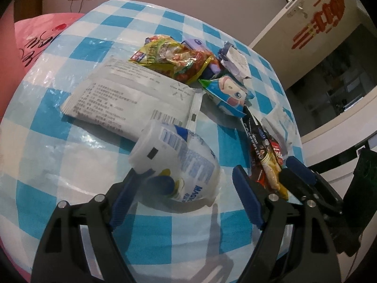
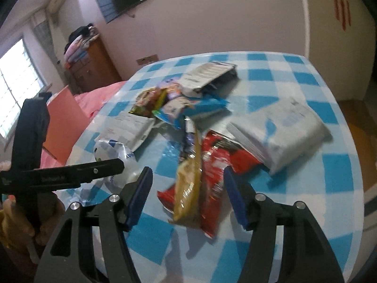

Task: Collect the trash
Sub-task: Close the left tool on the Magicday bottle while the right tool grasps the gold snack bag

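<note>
A crushed white plastic bottle (image 1: 174, 162) lies on the blue-and-white checked table (image 1: 59, 155) between the jaws of my left gripper (image 1: 187, 172). The left pad sits against it; a strip of cloth shows between it and the right pad, so the gripper is open. My right gripper (image 2: 188, 172) is open around a yellow wrapper (image 2: 188, 188) and a red wrapper (image 2: 212, 176), with neither pad touching them. In the left wrist view the right gripper (image 1: 292, 172) stands beside those wrappers (image 1: 273, 172). The left gripper (image 2: 94, 172) and bottle (image 2: 113, 153) show at the right wrist view's left.
More litter lies mid-table: a big white pack (image 1: 132, 99), a crumpled yellow-green snack bag (image 1: 172, 56), a blue cartoon wrapper (image 1: 228, 94), a dark coffee sachet (image 1: 254, 139). A translucent white pack (image 2: 278, 134) lies right. A pink bag (image 1: 35, 37) hangs off the table's far left edge.
</note>
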Action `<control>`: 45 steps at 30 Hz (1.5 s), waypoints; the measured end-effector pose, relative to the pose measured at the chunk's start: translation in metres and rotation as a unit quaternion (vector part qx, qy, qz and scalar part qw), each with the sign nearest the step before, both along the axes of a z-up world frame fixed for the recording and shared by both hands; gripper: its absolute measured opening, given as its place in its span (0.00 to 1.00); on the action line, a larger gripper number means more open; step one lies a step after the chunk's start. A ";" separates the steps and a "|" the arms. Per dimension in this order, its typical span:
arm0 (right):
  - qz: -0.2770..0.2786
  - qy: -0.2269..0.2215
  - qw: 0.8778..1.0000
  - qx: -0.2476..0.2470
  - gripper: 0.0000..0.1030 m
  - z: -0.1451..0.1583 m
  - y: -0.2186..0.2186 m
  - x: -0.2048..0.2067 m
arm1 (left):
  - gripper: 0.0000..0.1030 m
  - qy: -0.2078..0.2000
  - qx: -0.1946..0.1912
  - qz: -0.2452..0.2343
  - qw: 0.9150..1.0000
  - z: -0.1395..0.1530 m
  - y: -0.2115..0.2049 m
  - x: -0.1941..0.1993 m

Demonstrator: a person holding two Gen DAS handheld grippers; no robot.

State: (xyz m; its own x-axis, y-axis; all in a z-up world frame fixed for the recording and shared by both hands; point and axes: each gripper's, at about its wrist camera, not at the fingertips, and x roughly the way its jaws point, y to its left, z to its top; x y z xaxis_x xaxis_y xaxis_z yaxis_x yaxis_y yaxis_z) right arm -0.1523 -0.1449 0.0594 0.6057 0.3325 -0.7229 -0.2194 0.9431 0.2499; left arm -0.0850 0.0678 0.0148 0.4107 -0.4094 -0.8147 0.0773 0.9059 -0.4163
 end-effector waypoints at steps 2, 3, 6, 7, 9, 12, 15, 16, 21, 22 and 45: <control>0.007 0.000 1.000 -0.014 0.61 -0.006 0.006 0.005 | 0.78 0.009 -0.006 0.008 1.000 -0.001 0.002 0.001; 0.008 -0.001 1.000 -0.017 0.60 -0.008 0.008 0.008 | 0.78 0.013 -0.009 0.012 1.000 -0.002 0.003 0.002; 0.019 -0.009 0.999 -0.040 0.55 -0.011 0.015 0.009 | 0.78 0.025 -0.020 0.032 0.999 -0.004 0.008 0.004; 0.023 -0.012 0.999 -0.047 0.52 -0.013 0.017 0.009 | 0.78 0.029 -0.023 0.038 0.999 -0.005 0.009 0.006; 0.029 -0.016 0.997 -0.065 0.49 -0.016 0.022 0.010 | 0.78 0.037 -0.026 0.046 0.998 -0.006 0.009 0.010; 0.029 -0.025 0.996 -0.086 0.45 -0.018 0.026 0.011 | 0.78 0.041 -0.013 0.056 0.997 -0.006 0.009 0.015; 0.027 -0.025 0.996 -0.085 0.39 -0.018 0.025 0.011 | 0.78 0.049 -0.009 0.065 0.997 -0.006 0.009 0.018; 0.024 -0.026 0.996 -0.084 0.34 -0.019 0.024 0.012 | 0.78 0.050 -0.005 0.065 0.997 -0.005 0.008 0.020; 0.014 -0.029 0.996 -0.078 0.29 -0.019 0.020 0.009 | 0.76 0.048 0.025 0.068 0.996 -0.005 0.005 0.025; 0.012 -0.029 0.997 -0.074 0.29 -0.019 0.018 0.009 | 0.75 0.047 0.029 0.067 0.996 -0.005 0.005 0.025; -0.007 -0.020 1.000 -0.010 0.25 0.002 0.001 -0.008 | 0.50 0.017 0.021 0.001 1.000 -0.006 0.015 0.005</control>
